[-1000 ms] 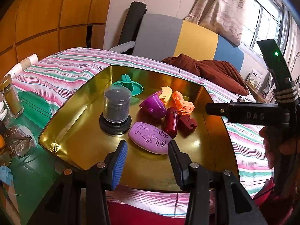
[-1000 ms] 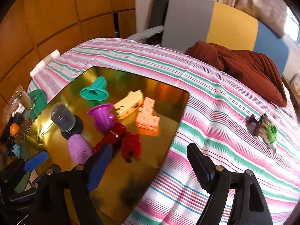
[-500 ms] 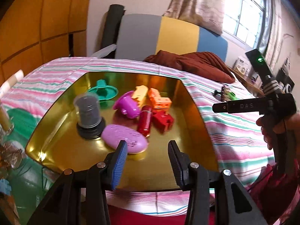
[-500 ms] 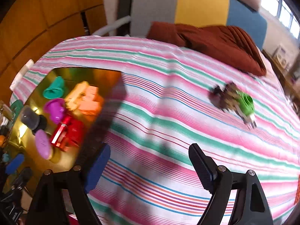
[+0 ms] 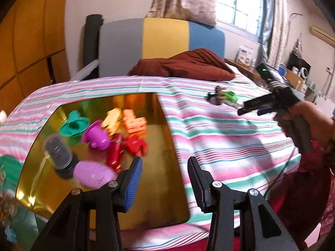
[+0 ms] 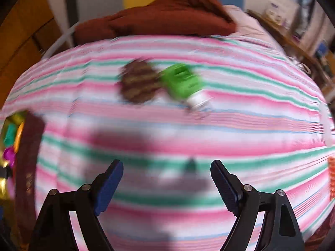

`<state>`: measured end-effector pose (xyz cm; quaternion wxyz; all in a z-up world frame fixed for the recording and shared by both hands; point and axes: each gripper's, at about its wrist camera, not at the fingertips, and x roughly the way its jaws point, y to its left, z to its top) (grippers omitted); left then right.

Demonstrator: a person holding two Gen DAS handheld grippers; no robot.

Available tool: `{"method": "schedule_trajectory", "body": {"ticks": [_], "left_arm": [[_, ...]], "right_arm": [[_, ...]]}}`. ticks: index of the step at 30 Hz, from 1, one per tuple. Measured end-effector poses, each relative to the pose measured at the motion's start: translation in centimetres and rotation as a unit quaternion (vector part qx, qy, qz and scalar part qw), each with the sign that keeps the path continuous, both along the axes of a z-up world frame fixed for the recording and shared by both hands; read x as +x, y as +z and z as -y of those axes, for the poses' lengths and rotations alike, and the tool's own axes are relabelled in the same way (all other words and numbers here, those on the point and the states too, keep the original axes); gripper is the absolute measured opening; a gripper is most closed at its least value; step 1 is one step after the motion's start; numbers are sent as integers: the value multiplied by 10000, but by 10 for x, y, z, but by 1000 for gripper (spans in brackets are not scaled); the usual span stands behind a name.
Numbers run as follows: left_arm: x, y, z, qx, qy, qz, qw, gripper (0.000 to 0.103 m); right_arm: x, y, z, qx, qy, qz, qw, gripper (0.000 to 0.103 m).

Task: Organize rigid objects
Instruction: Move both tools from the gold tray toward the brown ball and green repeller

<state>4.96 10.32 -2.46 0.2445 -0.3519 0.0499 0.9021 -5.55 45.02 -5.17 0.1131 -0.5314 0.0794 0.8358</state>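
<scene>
Right claw (image 6: pixel 166 185) empty, apart | green toy (image 6: pixel 183 81) blurred, white-tipped

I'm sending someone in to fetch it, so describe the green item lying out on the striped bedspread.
Start at the striped bedspread, to the right of the gold tray. Below the maroon blanket lie two things side by side: the green one has a white cap, unlike its brown neighbour.
</scene>
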Motion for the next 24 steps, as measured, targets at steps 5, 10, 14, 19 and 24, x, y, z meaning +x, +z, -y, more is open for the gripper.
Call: {"method": "schedule_trajectory", "body": {"ticks": [5, 10, 14, 19, 24], "left_arm": [[-8, 14, -39, -8, -376, 5, 9993, 45], [-30, 26, -81, 198, -638, 209, 9975, 46], [-59, 24, -121, 261, -736, 468, 9958, 51], [-99, 16, -170, 302, -630, 666, 9953, 51], [-139, 4, -226, 42, -697, 594, 9958, 51]], "right_arm": [[-13, -7, -47, 41, -324, -272, 9991, 87], [-13, -28, -62, -467, -508, -276, 9972, 88], [-17, -32, -64, -504, -545, -80, 9972, 88], [-17, -33, -69, -518, -632, 27, 9967, 91], [-19, -35, -67, -476, -582, 100, 9971, 95]]}}
